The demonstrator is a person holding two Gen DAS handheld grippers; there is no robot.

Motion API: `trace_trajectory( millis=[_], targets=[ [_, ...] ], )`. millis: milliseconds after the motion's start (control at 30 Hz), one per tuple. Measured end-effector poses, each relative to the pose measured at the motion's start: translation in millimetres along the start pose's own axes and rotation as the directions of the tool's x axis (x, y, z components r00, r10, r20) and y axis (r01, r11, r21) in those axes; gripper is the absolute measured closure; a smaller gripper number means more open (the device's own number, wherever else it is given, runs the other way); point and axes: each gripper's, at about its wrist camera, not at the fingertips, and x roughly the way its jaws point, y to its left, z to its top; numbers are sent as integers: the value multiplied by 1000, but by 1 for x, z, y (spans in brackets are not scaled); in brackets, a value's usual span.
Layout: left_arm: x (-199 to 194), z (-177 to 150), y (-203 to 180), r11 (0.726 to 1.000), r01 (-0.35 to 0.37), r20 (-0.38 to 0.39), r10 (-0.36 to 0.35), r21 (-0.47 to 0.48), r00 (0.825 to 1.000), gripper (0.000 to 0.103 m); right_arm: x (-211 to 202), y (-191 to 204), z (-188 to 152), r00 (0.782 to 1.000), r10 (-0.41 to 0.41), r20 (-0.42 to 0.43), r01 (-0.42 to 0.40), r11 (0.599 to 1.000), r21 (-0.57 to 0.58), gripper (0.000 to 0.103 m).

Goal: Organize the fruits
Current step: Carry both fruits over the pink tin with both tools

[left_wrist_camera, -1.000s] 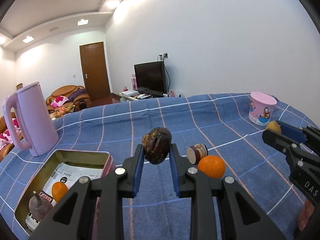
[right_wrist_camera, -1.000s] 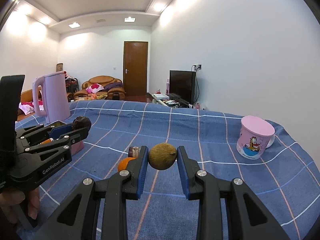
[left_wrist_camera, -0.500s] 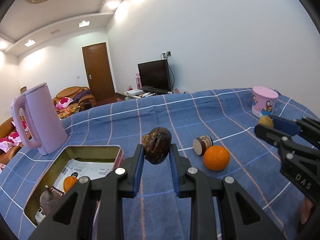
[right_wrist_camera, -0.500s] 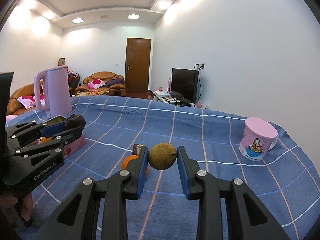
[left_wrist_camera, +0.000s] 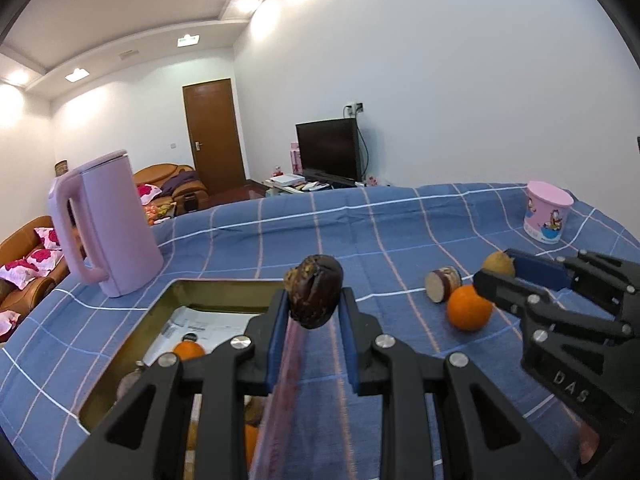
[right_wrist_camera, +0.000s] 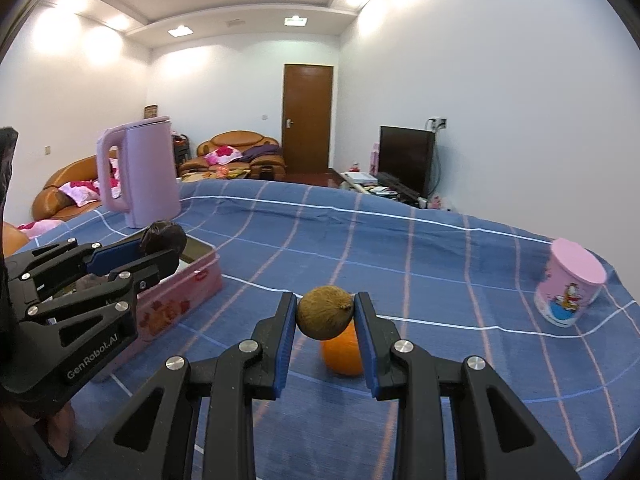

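My left gripper [left_wrist_camera: 314,305] is shut on a dark brown wrinkled fruit [left_wrist_camera: 315,295], held above the right rim of an open pink tin box [left_wrist_camera: 208,285]; it also shows in the right wrist view [right_wrist_camera: 162,249]. The tin [right_wrist_camera: 180,300] holds an orange [left_wrist_camera: 188,350] and other fruit partly hidden by the fingers. My right gripper [right_wrist_camera: 325,314] is shut on a round brown kiwi-like fruit [right_wrist_camera: 325,312], above an orange [right_wrist_camera: 344,354] on the cloth. That orange [left_wrist_camera: 469,307] lies beside a cut fruit piece [left_wrist_camera: 442,284].
A tall pink kettle [left_wrist_camera: 102,220] stands behind the tin at the left. A pink cartoon cup [left_wrist_camera: 546,212] stands at the far right of the blue checked tablecloth [left_wrist_camera: 360,232]. The table edge runs behind, with the room beyond.
Both grippers have moved left with their fruits held. The left gripper's fruit has gone from right of the tin to over its right rim. The right gripper now hangs over the loose orange.
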Motion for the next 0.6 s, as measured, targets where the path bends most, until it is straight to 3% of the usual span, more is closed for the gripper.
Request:
trace_trajectory(
  millis=[600],
  targets=[
    [-1, -3, 59, 994, -79, -31, 77, -70, 997, 76, 27, 62, 19, 995, 100, -17, -101, 993, -66, 72]
  ],
)
